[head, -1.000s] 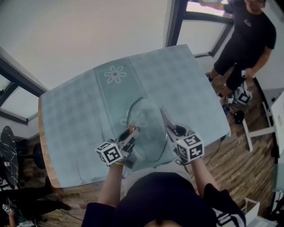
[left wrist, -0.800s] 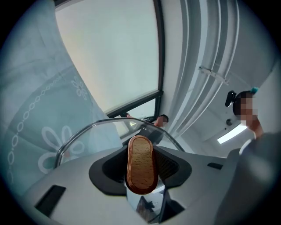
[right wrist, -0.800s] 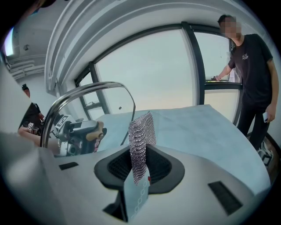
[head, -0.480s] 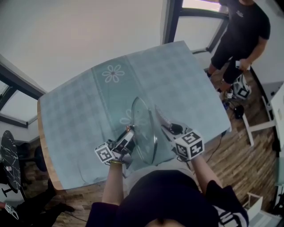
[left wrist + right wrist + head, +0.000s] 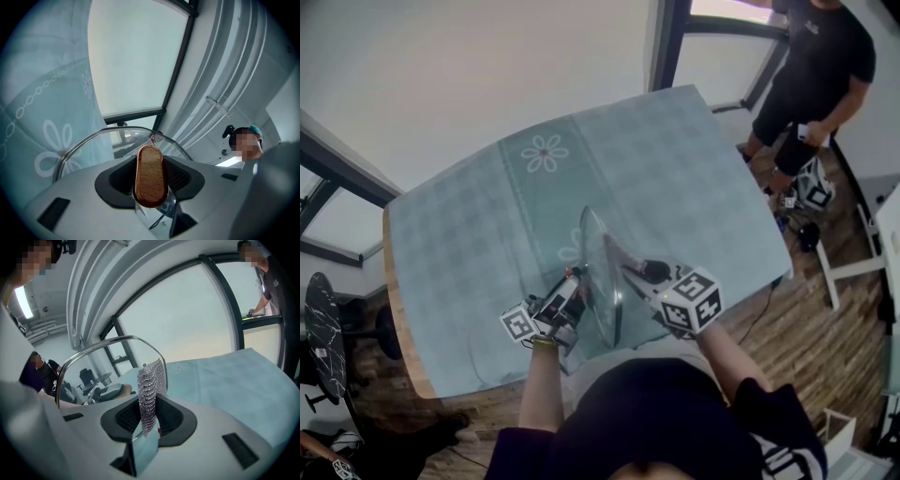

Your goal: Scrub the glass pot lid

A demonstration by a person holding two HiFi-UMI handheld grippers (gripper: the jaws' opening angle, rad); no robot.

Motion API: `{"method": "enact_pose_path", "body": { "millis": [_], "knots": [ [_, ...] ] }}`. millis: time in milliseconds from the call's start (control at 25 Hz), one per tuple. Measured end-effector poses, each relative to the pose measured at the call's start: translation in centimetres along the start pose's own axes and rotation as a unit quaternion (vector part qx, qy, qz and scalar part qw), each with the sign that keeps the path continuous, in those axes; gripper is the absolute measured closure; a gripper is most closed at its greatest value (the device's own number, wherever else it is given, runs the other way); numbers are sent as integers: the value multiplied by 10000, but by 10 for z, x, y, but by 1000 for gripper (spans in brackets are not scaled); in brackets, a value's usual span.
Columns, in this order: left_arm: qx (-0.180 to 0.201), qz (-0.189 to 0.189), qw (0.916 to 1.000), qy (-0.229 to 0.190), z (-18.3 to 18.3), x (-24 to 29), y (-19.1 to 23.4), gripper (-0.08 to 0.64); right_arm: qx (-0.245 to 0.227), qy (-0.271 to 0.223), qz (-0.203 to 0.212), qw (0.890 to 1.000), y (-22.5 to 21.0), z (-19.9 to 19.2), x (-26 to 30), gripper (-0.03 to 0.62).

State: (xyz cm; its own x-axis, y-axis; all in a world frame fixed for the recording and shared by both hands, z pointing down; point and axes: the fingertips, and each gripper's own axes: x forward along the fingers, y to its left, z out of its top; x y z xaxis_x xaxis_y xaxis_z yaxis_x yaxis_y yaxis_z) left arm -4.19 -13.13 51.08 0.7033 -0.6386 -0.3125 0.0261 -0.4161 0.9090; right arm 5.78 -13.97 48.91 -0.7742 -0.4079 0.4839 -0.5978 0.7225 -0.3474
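Note:
The glass pot lid [image 5: 600,274] stands nearly on edge above the teal tablecloth, between my two grippers. My left gripper [image 5: 570,289] is shut on its oval wooden handle [image 5: 151,176], and the lid's steel rim [image 5: 84,143] arcs behind the jaws. My right gripper [image 5: 630,270] is shut on a strip of steel chainmail scrubber [image 5: 151,387] that sticks up between the jaws. The scrubber is close to the lid's inner face [image 5: 96,373]; whether they touch cannot be told.
The table [image 5: 694,178] wears a teal checked cloth with a white flower print [image 5: 544,152]. Its front edge runs just below my grippers. A person in black [image 5: 820,66] stands beyond the far right corner, beside white desk legs [image 5: 853,272] on the wooden floor.
The lid has been tipped from a slanted, open-faced pose to almost edge-on. My right gripper has moved left and up toward it with the scrubber. The left gripper stayed put but rolled.

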Motion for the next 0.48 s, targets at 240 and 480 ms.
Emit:
{"method": "enact_pose_path", "body": {
  "millis": [240, 480],
  "knots": [
    [-31, -99, 9999, -65, 2, -5, -1, 391, -94, -75, 240, 9996, 13, 11, 9, 511],
    [-34, -122, 9999, -57, 3, -9, -2, 391, -150, -70, 412, 9990, 25, 15, 18, 511]
  ]
}}
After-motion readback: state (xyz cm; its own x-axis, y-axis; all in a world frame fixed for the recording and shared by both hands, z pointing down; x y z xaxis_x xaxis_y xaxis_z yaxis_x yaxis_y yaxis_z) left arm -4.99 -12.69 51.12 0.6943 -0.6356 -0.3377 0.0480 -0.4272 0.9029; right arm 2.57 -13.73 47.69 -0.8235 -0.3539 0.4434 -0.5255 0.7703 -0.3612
